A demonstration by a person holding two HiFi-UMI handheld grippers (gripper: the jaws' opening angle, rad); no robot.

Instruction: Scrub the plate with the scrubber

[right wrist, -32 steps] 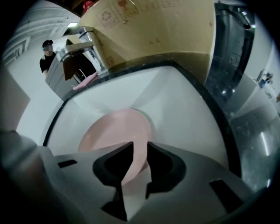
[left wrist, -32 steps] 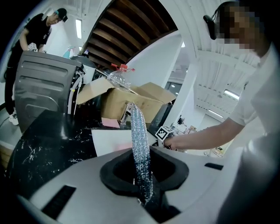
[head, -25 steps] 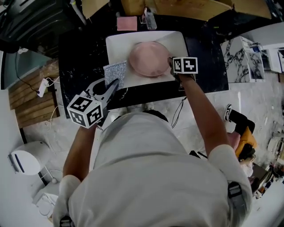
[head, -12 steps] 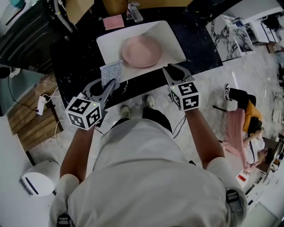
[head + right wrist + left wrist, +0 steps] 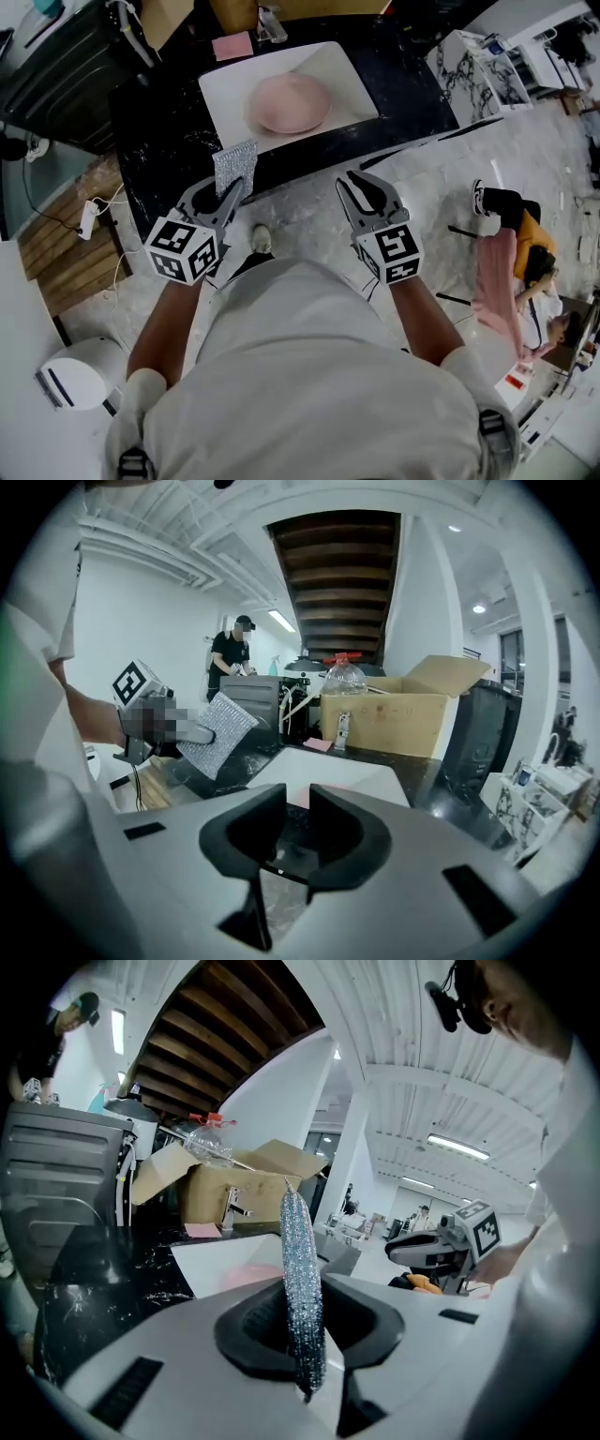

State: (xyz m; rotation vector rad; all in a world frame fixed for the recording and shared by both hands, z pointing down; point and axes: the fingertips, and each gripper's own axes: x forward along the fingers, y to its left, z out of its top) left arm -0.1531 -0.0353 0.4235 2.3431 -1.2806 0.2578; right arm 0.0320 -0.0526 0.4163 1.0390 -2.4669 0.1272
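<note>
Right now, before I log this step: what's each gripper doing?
Left gripper: shut on the scrubber.
Right gripper: slightly open, holding nothing.

Person, seen from above: a pale grey short-sleeved T-shirt (image 5: 319,375), with a dark strap and buckle (image 5: 495,429) at each shoulder, and one light-coloured shoe (image 5: 261,240). The left gripper (image 5: 240,180) and right gripper (image 5: 353,180) are alike. Each has a light grey moulded shell, black linings on its two jaws around a dark hollow, and black rectangular slots in the upper face. At its rear, each bears a white marker cube (image 5: 183,250) printed with black square patterns. A dark camera mount (image 5: 452,999) is worn on the head.
</note>
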